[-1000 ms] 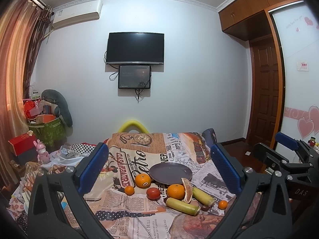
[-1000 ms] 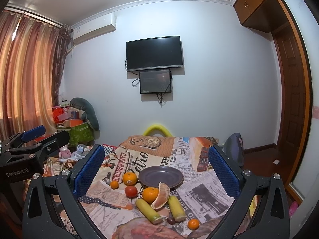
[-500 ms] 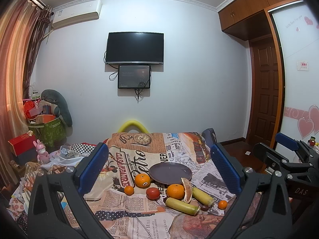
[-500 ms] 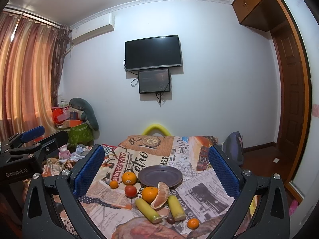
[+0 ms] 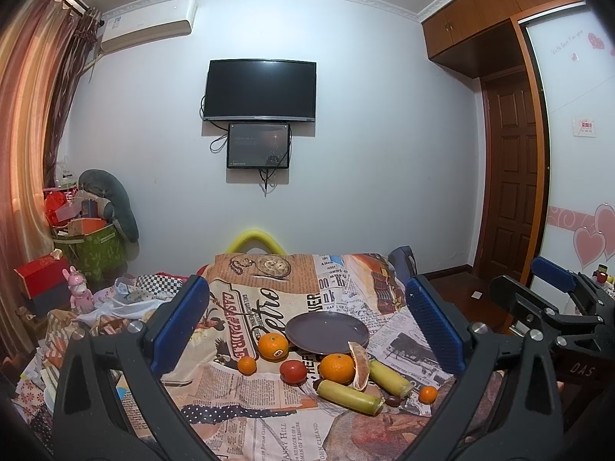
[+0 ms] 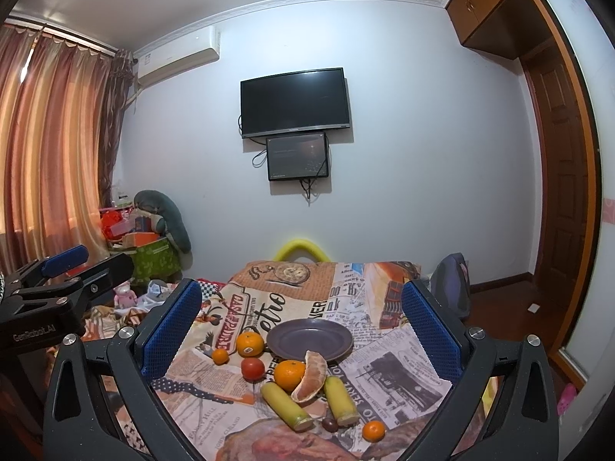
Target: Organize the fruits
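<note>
We log: both grippers, left gripper [image 5: 307, 322] and right gripper [image 6: 301, 326], jaws released, empty. Ahead between jaws: purple plate [image 6: 309, 339]; two yellow-green cylinders [image 6: 285, 405], long axes running away from us, converging.

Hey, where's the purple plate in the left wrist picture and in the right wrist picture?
Left wrist view: the purple plate lies just right of center, low in the frame, behind the fruit.
Right wrist view: the purple plate lies at center, low in the frame, between the open fingers.
Shared landmark: the sticker-marked orange sits just left of the plate in both.
</note>
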